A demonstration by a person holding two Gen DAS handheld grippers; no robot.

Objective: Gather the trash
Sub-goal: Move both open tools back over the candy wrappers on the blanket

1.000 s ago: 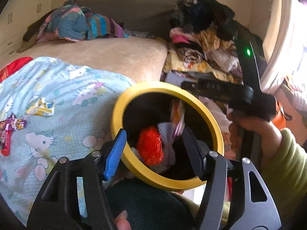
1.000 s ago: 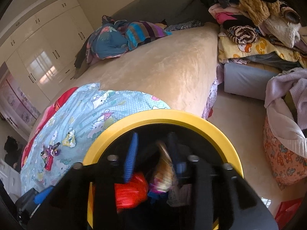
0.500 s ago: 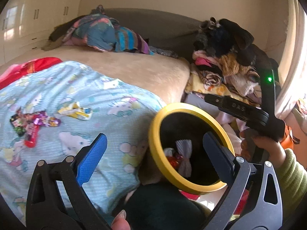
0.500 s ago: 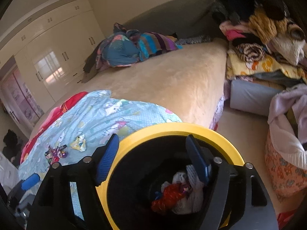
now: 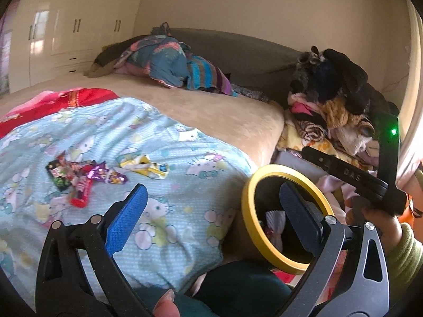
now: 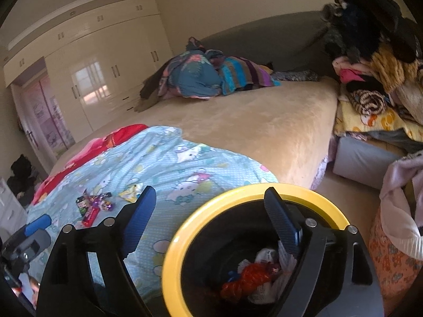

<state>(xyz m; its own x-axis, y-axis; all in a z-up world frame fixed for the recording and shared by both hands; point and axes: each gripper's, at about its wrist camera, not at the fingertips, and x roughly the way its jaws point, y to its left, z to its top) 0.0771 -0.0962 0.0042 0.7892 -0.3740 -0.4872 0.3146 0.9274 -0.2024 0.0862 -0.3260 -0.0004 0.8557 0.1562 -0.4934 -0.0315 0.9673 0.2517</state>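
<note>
A bedroom, seen from two hand-held grippers at the near edge of a bed. The left gripper [image 5: 211,211] has its jaws spread wide with nothing between them, one blue-padded finger over the bedding and the other in front of the bin's mouth. The right gripper [image 6: 208,216] is likewise wide apart and empty, its right finger over the bin's opening.

The yellow-rimmed black trash bin [image 6: 174,251] sits just beside the bed's near corner, close to the person (probably so that each piece needs only a short carry). Inside lie a crumpled red wrapper [image 6: 246,280] and white paper scraps [image 6: 267,256], so part of the job looks done.

More trash waits on the light blue Hello Kitty blanket [image 5: 169,153]: a cluster of colourful candy wrappers [image 5: 82,177] and, just beside it, a yellow and white snack packet [image 5: 144,167]. Both lie ahead and left of the left gripper, which faces them, so that gripper seems best placed for the next pickup.

Further back are a tan bedspread [image 6: 238,121], a heap of striped clothes [image 6: 211,76] and white wardrobes [image 6: 105,79]. A pile of folded laundry [image 5: 330,111] stands to the right.
</note>
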